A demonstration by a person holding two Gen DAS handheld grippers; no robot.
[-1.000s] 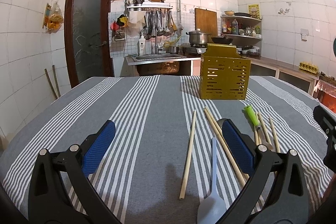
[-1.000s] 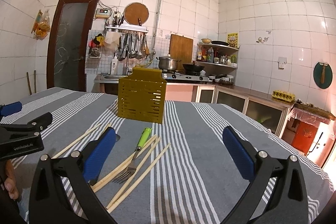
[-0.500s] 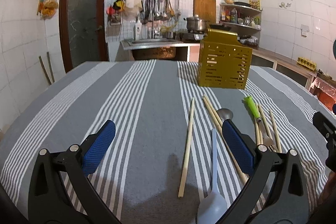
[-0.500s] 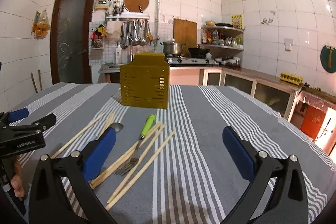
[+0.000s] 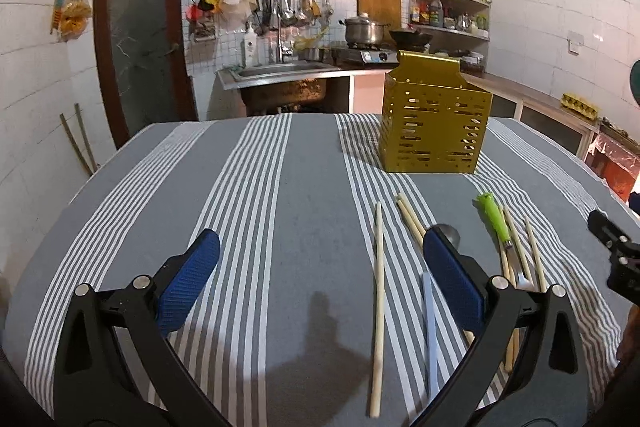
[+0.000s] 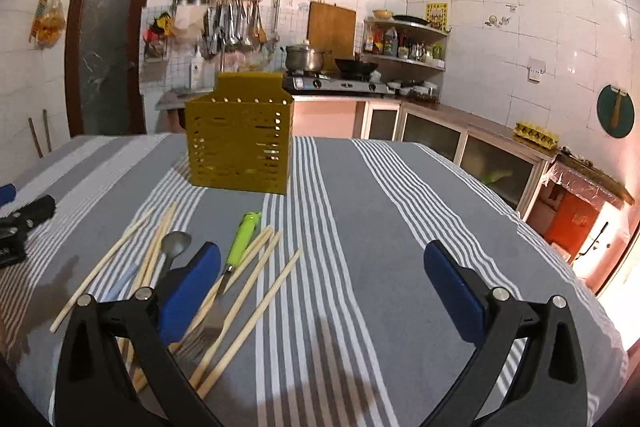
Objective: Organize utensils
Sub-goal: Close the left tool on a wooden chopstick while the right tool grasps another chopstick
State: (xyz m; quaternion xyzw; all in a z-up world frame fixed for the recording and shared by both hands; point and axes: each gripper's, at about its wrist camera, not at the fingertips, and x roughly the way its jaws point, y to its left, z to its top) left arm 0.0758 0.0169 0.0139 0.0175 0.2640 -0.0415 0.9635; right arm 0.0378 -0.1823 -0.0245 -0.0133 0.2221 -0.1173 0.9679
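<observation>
A yellow perforated utensil holder (image 5: 434, 129) stands upright on the striped tablecloth, also in the right wrist view (image 6: 239, 149). Several wooden chopsticks (image 5: 378, 291) (image 6: 256, 307), a green-handled fork (image 5: 495, 221) (image 6: 243, 239), a grey spoon (image 6: 175, 245) and a pale blue spoon (image 5: 431, 335) lie loose in front of it. My left gripper (image 5: 320, 275) is open and empty above the cloth, left of the utensils. My right gripper (image 6: 322, 279) is open and empty, its left finger over the fork and chopsticks.
The table (image 5: 280, 195) is covered by a grey and white striped cloth. Behind it are a sink (image 5: 280, 75), a stove with a pot (image 5: 366, 31), shelves and a dark door (image 5: 140, 35). The other gripper shows at each view's edge (image 5: 616, 259) (image 6: 20, 227).
Both grippers have risen and tilted down toward the table, so the utensils and holder sit lower and nearer in view. Both stay open; nothing on the table has moved.
</observation>
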